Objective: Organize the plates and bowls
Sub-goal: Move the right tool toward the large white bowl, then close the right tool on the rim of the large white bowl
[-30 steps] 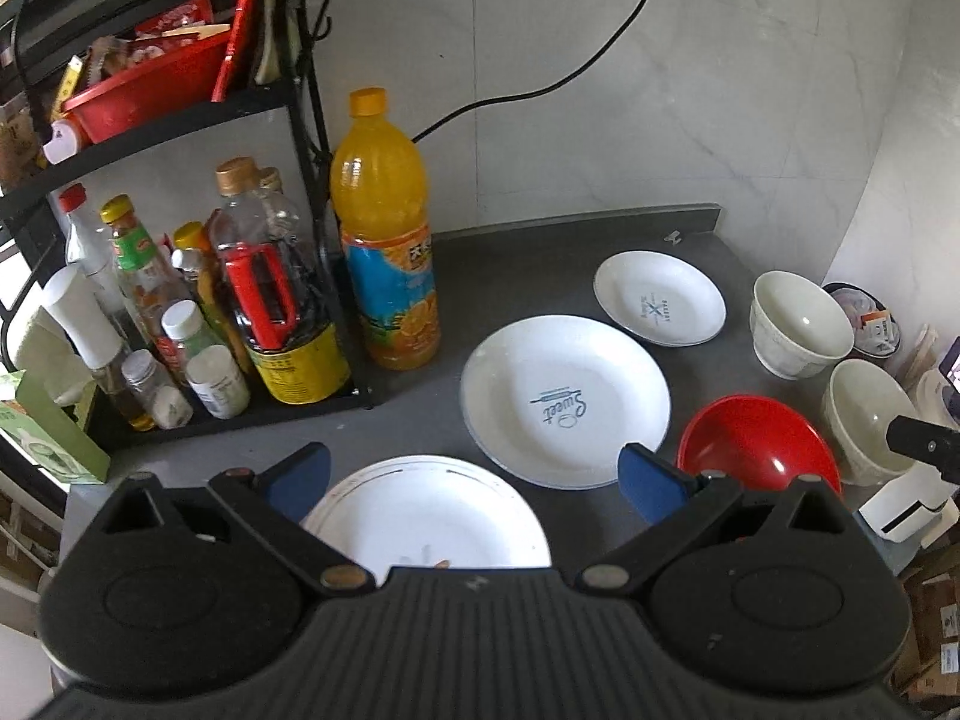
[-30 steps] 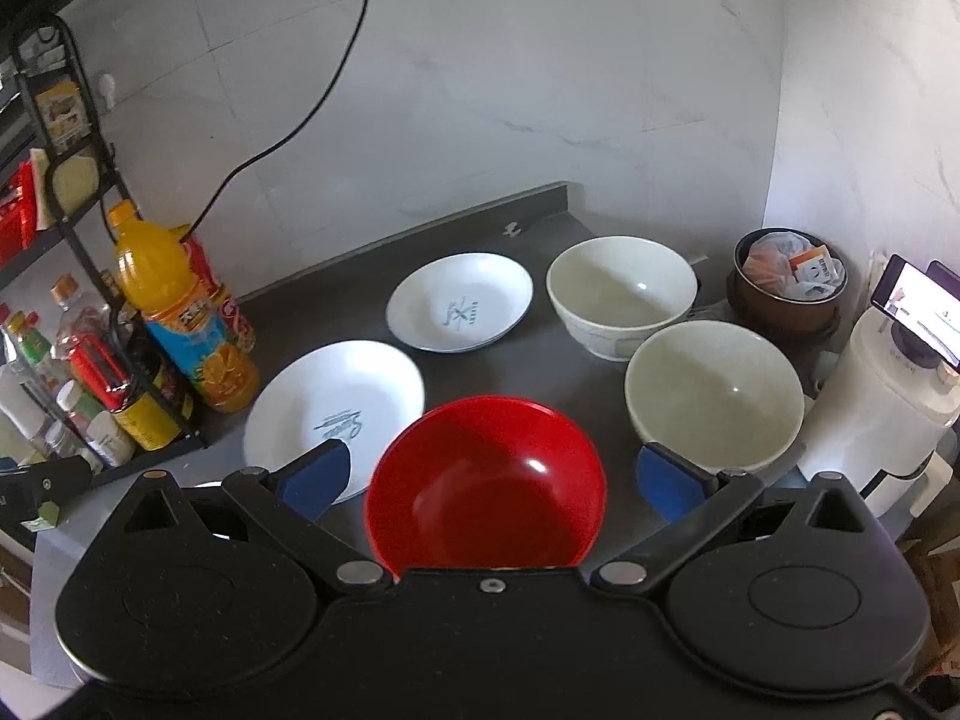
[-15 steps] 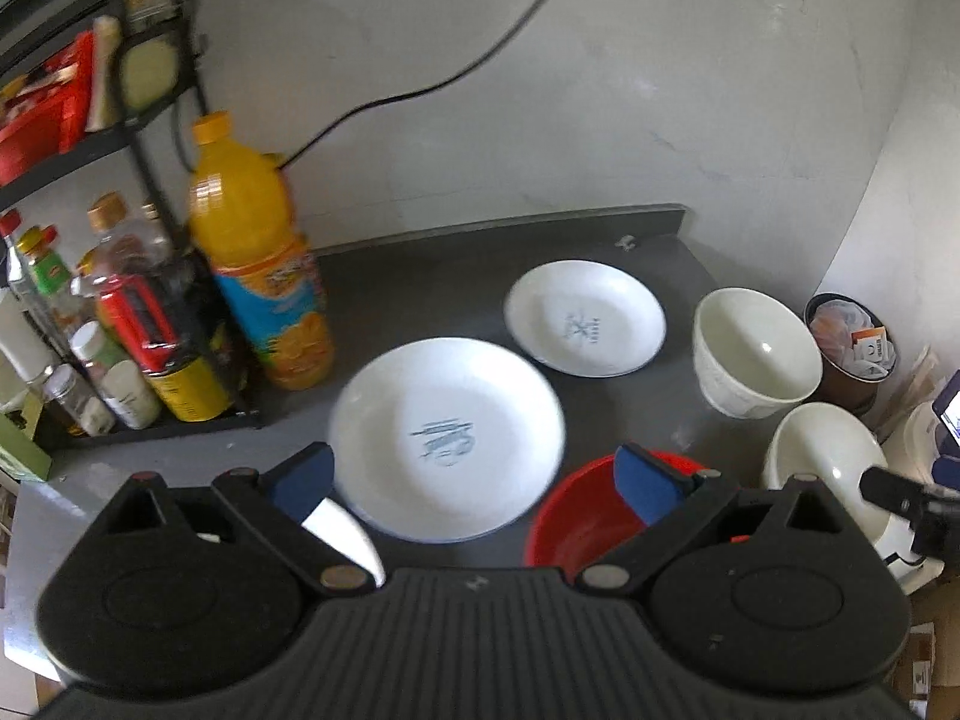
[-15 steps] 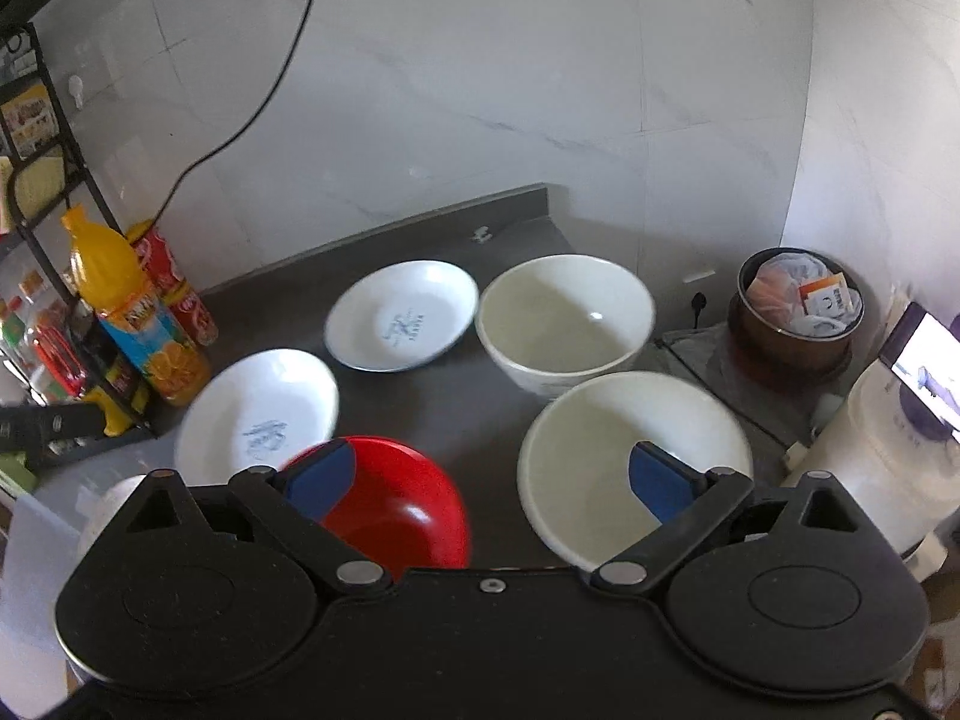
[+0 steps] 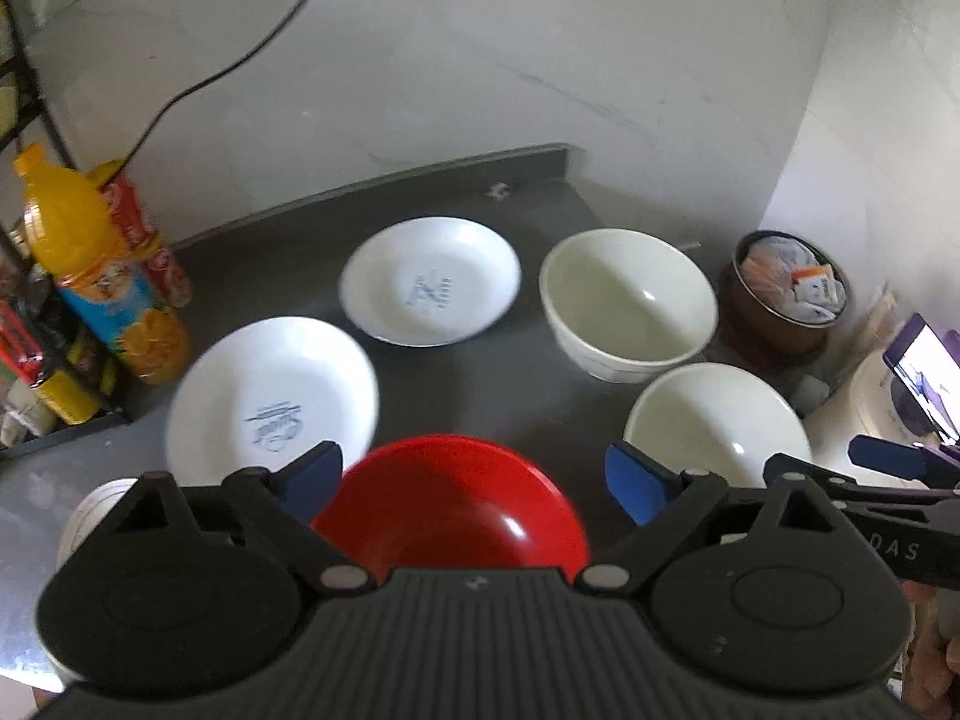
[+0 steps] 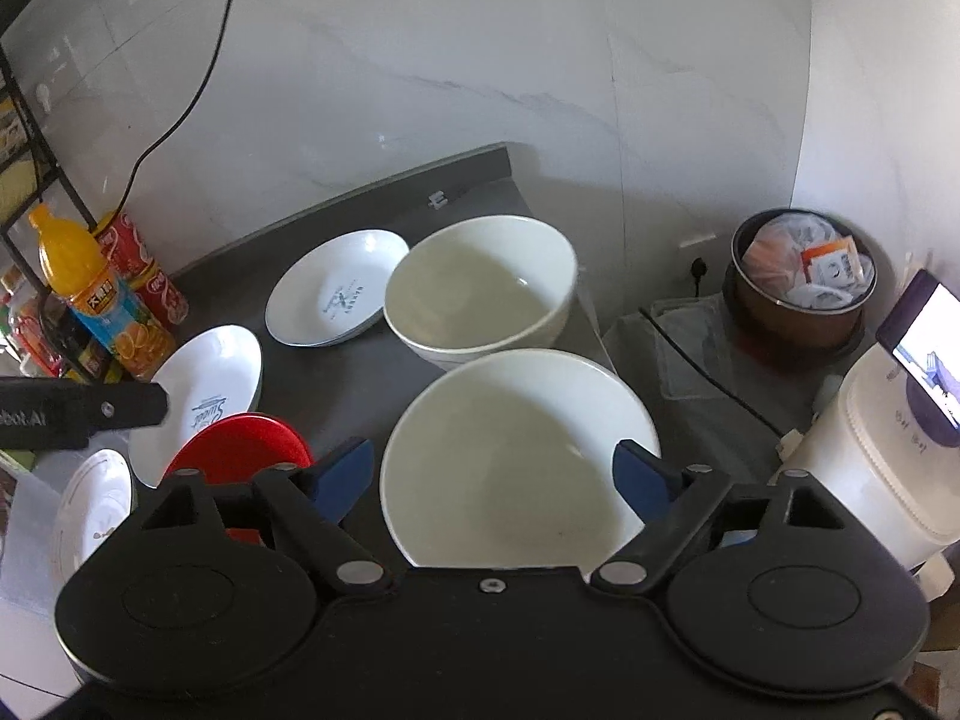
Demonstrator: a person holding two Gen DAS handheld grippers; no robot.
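The dark grey countertop [image 5: 528, 354] carries all the crockery, nothing stacked yet. Largest are the two cream bowls: the near cream bowl [image 6: 516, 456] sits just in front of the right gripper [image 6: 495, 477], and the far cream bowl [image 6: 480, 291] stands right behind it, the two close or touching; which, the views do not settle. To their left lie the white plates: a deep plate with blue lettering [image 5: 273, 399], a smaller printed plate [image 5: 429, 282] towards the wall, and a third plate [image 6: 90, 516] at the counter's near left edge. The red bowl [image 5: 450, 504] sits directly ahead of the left gripper [image 5: 474, 480].

The step in hand looks like an approach. Both grippers hang above the counter with jaws spread wide and nothing between the blue pads: the left lined up on the red bowl, the right on the near cream bowl. Sorting has seemingly not begun, since bowls and plates all lie singly. The next move probably calls for one gripper to drop lower and pinch a bowl by its rim, one pad inside and one outside, then nest it into another bowl. The thin, sloped rim could slip from a shallow pinch.

Much is cut off. Each gripper's body covers the near part of the bowl beneath it, and the third plate is mostly hidden in the left view. The left view is motion-blurred, so the plate lettering is unreadable. The orange juice bottle [image 5: 102, 276] stands at the rack, well clear.
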